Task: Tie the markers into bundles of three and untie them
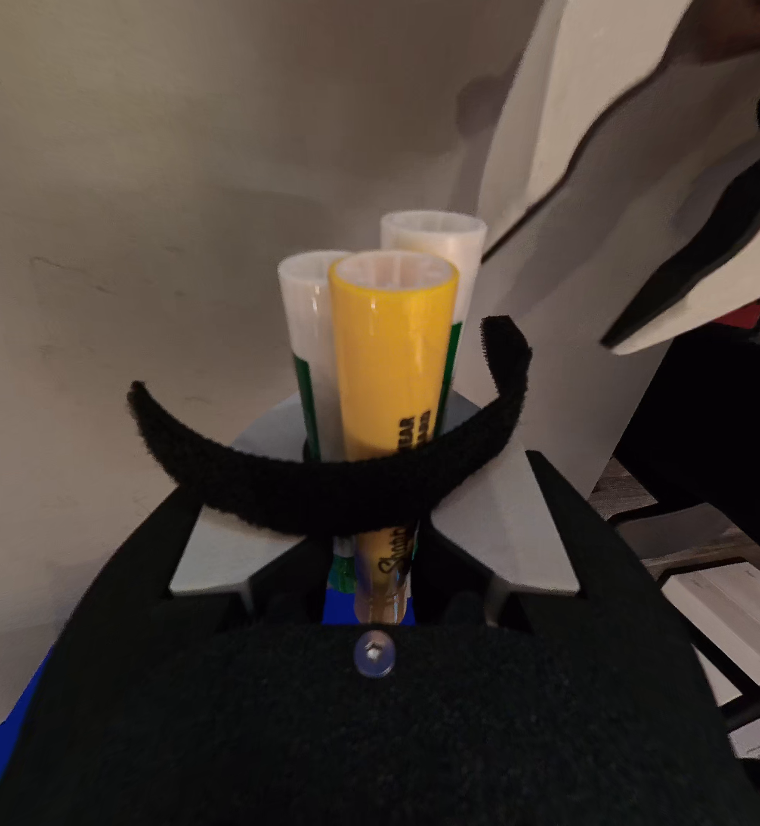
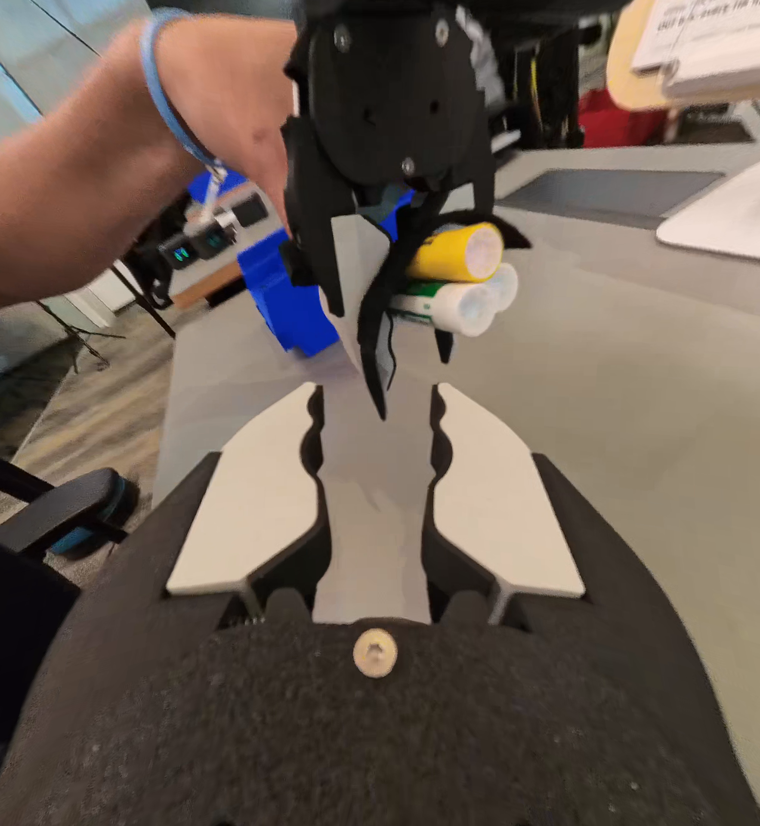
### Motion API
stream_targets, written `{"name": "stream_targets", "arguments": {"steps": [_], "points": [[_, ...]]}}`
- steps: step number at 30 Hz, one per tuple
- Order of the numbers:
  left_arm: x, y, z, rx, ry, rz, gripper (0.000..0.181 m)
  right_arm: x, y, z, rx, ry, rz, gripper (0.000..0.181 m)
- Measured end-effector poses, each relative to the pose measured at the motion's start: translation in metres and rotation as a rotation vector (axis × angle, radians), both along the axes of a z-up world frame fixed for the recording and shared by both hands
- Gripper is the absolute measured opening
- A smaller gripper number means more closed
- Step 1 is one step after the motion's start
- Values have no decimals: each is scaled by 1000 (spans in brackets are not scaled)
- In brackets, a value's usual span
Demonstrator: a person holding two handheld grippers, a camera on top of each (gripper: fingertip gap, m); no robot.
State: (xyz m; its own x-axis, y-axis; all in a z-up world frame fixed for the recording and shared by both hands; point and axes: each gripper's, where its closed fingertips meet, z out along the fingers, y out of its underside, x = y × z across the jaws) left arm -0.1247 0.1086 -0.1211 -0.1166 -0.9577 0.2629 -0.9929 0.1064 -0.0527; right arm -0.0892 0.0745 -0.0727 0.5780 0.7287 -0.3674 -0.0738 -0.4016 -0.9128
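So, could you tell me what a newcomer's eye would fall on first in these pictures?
Probably the yellow marker, bundled with two white markers and clamped in the left tool, held above the grey table. A black strap curls loosely across them, ends free. The right tool hangs open nearby.

Right gripper, jaws apart, faces left gripper clamping three strapped markers above grey table.
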Motion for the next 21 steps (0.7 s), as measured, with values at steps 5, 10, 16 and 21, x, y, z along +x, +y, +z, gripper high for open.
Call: {"name": "stream_targets", "arguments": {"steps": [5, 10, 16, 21], "points": [[-5, -11, 7, -28, 3, -36, 44, 16, 3, 7, 120, 33, 28, 82], [-9, -21, 11, -45, 9, -67, 44, 11, -6, 5, 177, -24, 108, 93], [-10, -27, 15, -73, 1, -76, 43, -2, -26, -8, 118, -46, 159, 79], [-11, -30, 17, -89, -2, -77, 42, -11, -40, -11, 60, -13, 131, 72]]}}
